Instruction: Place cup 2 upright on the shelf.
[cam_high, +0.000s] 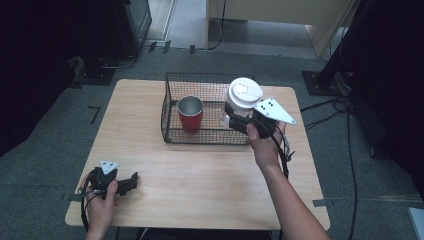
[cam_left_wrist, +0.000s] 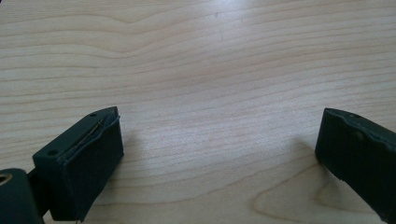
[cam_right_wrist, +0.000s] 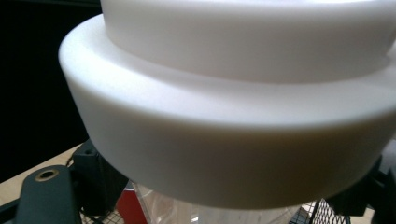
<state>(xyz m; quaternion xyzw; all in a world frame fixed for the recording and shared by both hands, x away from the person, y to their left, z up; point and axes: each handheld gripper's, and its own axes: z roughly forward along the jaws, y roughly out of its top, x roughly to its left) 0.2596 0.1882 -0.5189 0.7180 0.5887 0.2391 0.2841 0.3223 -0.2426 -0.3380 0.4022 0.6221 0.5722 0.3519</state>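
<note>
The right gripper (cam_high: 239, 121) has its fingers (cam_right_wrist: 100, 179) closed on the clear body of a container with a broad white lid (cam_high: 244, 93), just below that lid, and carries it off the desk, above the right end of the wire basket (cam_high: 170, 107). In the right gripper view the white lid (cam_right_wrist: 224, 135) looms close, with the clear wall under it and a scrap of red and black mesh showing beneath. The person's right hand (cam_high: 263, 145) reaches in from the near right, a cable trailing down past the wrist. Inside the basket, toward its left side, a red cup (cam_high: 190, 114) with a metal inside stands upright, well apart from the lifted container. The basket sits at the far middle of the wooden desk (cam_high: 200, 175). Over at the near left corner, the left gripper (cam_high: 131, 182) rests low on the desk in the person's left hand (cam_high: 101, 202), its fingers (cam_left_wrist: 86, 161) spread wide with nothing but bare wood grain between them, far from the basket and the cup.
</note>
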